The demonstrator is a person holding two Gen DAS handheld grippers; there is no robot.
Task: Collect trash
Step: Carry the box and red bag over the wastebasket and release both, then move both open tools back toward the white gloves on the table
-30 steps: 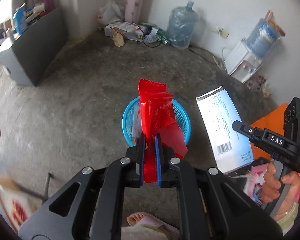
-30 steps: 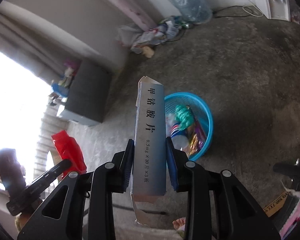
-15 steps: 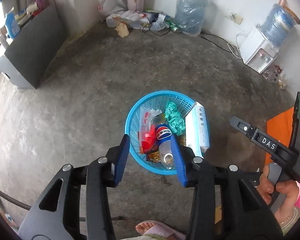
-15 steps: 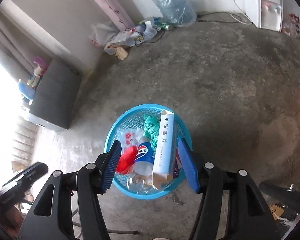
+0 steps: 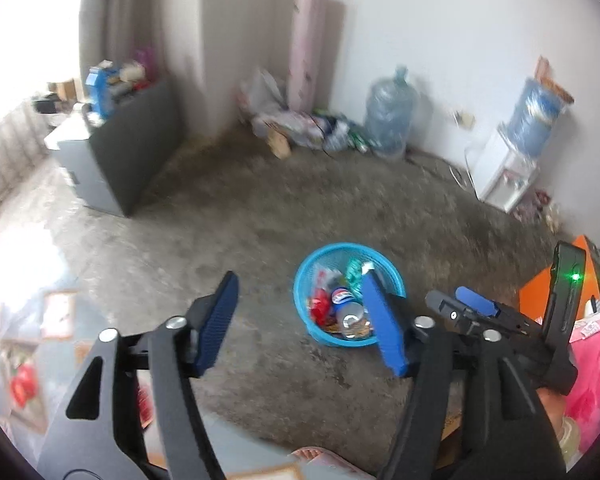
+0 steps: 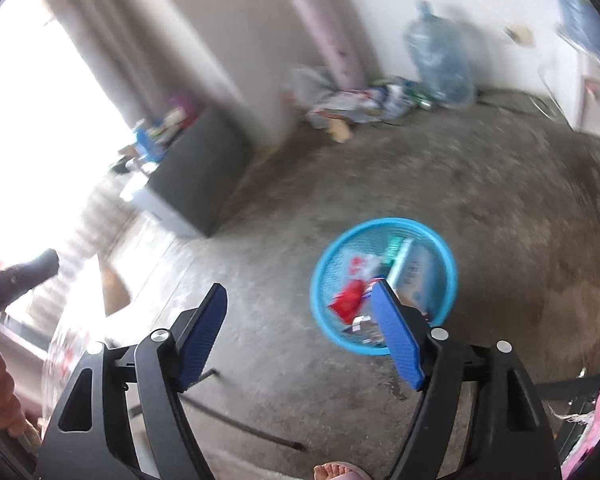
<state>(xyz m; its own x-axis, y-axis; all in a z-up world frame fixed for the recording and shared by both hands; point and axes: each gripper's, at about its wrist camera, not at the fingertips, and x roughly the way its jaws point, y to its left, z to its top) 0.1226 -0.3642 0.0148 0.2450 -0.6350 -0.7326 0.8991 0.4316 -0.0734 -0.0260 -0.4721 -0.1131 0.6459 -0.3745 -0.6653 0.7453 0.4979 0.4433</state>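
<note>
Trash filled the blue basket point(image 6: 452, 280) on the concrete floor point(image 5: 260, 216): a white box point(image 6: 414, 272), red wrapper point(image 6: 346, 300), cola bottle point(image 5: 346, 306) and green packet point(image 5: 354, 270). The left gripper point(image 5: 300, 320) and right gripper point(image 6: 300, 326) had just been opening, jaws apart, nothing between them.

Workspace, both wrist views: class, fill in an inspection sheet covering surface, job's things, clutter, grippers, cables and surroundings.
Surface: bare, stained concrete floor.
Job's things: blue basket on the floor, holding a white box, red wrapper and a bottle.
Clutter: heap of bags and papers at the wall.
Grippers: left gripper and right gripper open, jaws just opened, nothing between them.
Cables: one trailing by the water dispenser.
Surroundings: grey cabinet, water jug, pink roll.
</note>
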